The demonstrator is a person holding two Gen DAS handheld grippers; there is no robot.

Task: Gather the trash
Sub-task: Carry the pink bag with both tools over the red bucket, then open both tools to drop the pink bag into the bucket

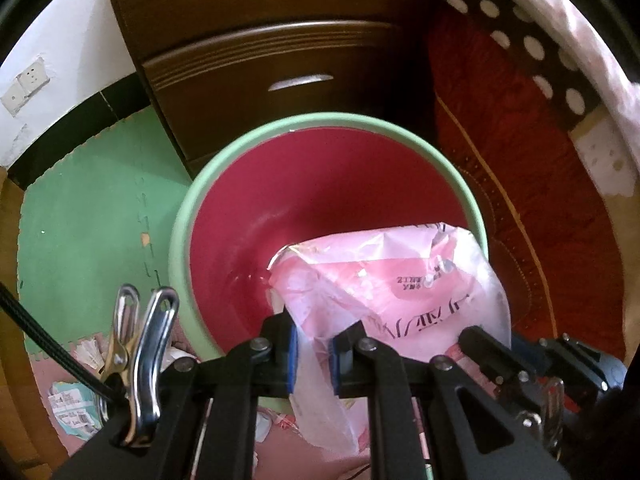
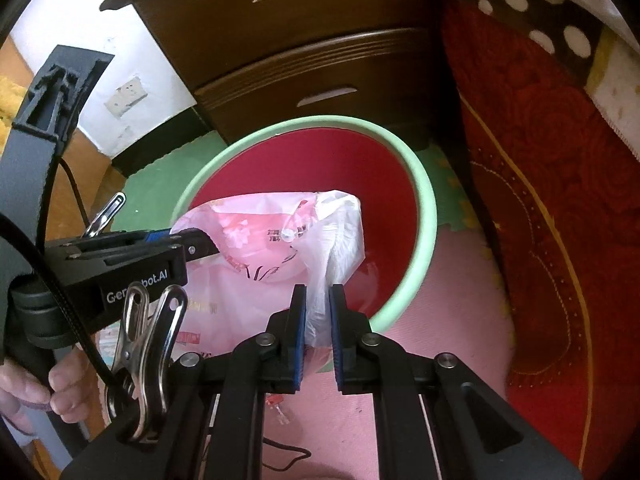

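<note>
A round bin point(image 1: 188, 216) with a pale green rim and a dark red inside stands on the floor mats below both grippers; it also fills the middle of the right wrist view point(image 2: 424, 196). A thin pink-and-white plastic bag point(image 1: 400, 276) hangs over the bin's mouth, stretched between the two grippers. My left gripper point(image 1: 313, 354) is shut on one edge of the bag. My right gripper point(image 2: 318, 312) is shut on the bag's point(image 2: 256, 256) other edge, a bunched white fold. The left gripper point(image 2: 196, 242) shows side-on in the right wrist view, and the right gripper's finger point(image 1: 492, 350) enters the left wrist view.
A dark wooden drawer cabinet point(image 1: 280, 92) stands right behind the bin. A red patterned bed cover point(image 2: 552, 208) hangs on the right. Green and pink foam mats point(image 1: 88, 216) cover the floor, with scraps of paper trash point(image 1: 70, 404) at the lower left. A hand point(image 2: 44, 392) holds the left gripper.
</note>
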